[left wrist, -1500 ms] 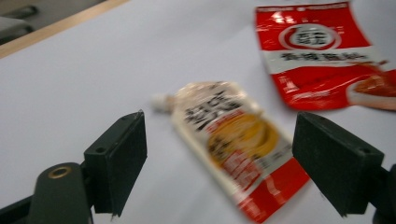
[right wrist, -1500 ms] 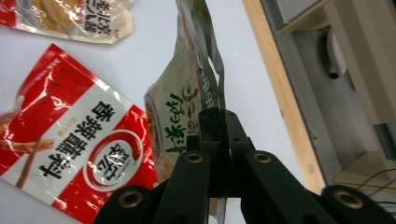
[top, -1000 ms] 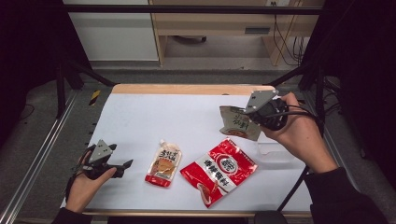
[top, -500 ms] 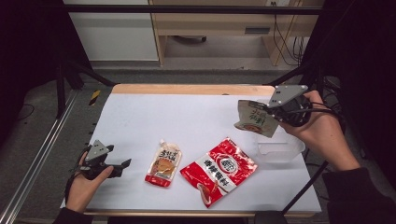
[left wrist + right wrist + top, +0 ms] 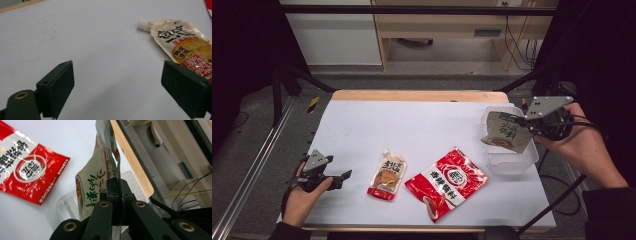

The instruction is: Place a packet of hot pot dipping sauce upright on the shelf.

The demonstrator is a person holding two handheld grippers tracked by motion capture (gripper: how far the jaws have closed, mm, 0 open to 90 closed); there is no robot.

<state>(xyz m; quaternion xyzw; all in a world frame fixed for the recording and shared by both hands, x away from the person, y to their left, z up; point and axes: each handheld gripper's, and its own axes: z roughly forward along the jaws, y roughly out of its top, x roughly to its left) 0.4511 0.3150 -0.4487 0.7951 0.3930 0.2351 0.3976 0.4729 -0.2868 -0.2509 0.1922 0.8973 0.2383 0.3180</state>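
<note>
Sauce packets going into the clear bin, one of three in progress.

High view: right gripper (image 5: pixel 523 125) holds the grey-green packet (image 5: pixel 504 134) over the clear plastic bin (image 5: pixel 511 162) at the table's right edge. Packet hangs tilted, lower part inside the bin's outline; can't tell whether it touches the floor of the bin. Not released yet. Spouted pouch (image 5: pixel 387 175) and red packet (image 5: pixel 447 182) lie flat on the white table (image 5: pixel 412 125), side by side, well apart from the bin. Left gripper (image 5: pixel 334 177) rests low near the front-left corner, holding nothing.

Left gripper view: jaws wide apart, nothing between them. Spouted pouch (image 5: pixel 182 47) ahead and to the right, cap pointing away from the right-hand jaw. Untouched.

Right gripper view: jaws closed tight on the packet's (image 5: pixel 100 177) edge, film pinched and standing up past them. Bin rim (image 5: pixel 67 207) below, red packet (image 5: pixel 27 170) off to the left.

My read: zero dropped, first one a release away; the pouch and the red packet remain.
</note>
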